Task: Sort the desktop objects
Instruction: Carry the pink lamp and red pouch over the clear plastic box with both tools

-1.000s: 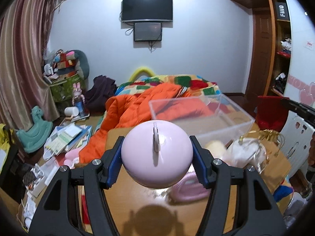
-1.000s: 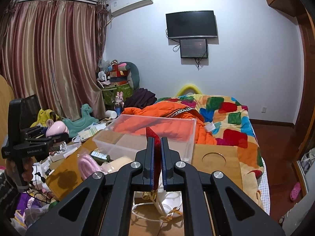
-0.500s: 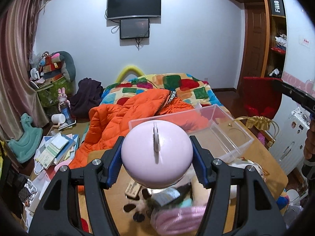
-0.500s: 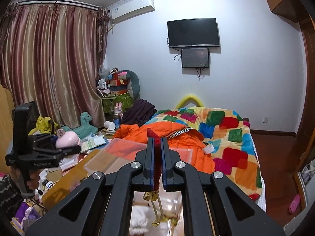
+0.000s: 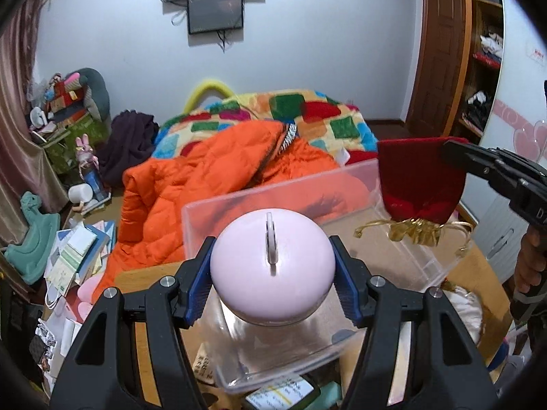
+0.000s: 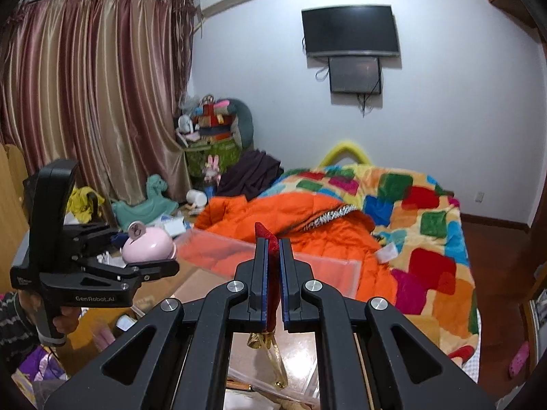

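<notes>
Pink dome (image 5: 271,266), clenched in my left tongs (image 5: 272,282), could slip sideways; right tongs (image 6: 273,280) pinch the red pouch (image 5: 418,179) above the clear bin (image 5: 403,266).

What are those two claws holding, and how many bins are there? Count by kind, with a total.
Pink round case, in the left claw: 1
Red pouch, in the right claw: 1
Clear bin: 1
Total: 3
</notes>
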{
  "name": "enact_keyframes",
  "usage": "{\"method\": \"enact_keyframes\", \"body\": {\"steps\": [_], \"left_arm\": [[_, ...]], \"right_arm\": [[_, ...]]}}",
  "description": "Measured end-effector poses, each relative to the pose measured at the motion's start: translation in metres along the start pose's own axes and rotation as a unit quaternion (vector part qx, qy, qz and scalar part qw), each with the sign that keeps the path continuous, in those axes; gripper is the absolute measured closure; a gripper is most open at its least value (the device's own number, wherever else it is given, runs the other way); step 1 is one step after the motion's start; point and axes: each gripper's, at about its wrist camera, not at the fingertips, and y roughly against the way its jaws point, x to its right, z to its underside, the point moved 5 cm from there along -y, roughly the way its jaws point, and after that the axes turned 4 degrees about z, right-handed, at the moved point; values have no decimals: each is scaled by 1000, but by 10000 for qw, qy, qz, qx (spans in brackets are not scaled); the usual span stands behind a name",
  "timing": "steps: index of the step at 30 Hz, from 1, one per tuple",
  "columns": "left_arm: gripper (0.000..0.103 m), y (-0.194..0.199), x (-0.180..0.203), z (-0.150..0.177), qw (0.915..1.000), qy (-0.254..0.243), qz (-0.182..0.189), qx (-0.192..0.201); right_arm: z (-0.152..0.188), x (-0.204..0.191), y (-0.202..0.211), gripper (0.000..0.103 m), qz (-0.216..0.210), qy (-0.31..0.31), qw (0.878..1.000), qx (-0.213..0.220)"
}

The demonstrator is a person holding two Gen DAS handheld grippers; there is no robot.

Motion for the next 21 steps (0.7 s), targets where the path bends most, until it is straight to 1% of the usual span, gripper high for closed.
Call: {"method": "enact_keyframes", "body": {"steps": [9,16,21], "left_arm": [[40,-34,10,7,9974,-212,141,-671],[40,-48,18,17,9927,-477,122,-1101],[40,-55,15,19,9905,-347,262,-1304]], "right_arm": [[25,0,-39,98,-136,133,9979,-618],[40,-3,-53,98,-170,261,9953,-912],[48,-7,-56,98,-89,415,9933,-1079]]}}
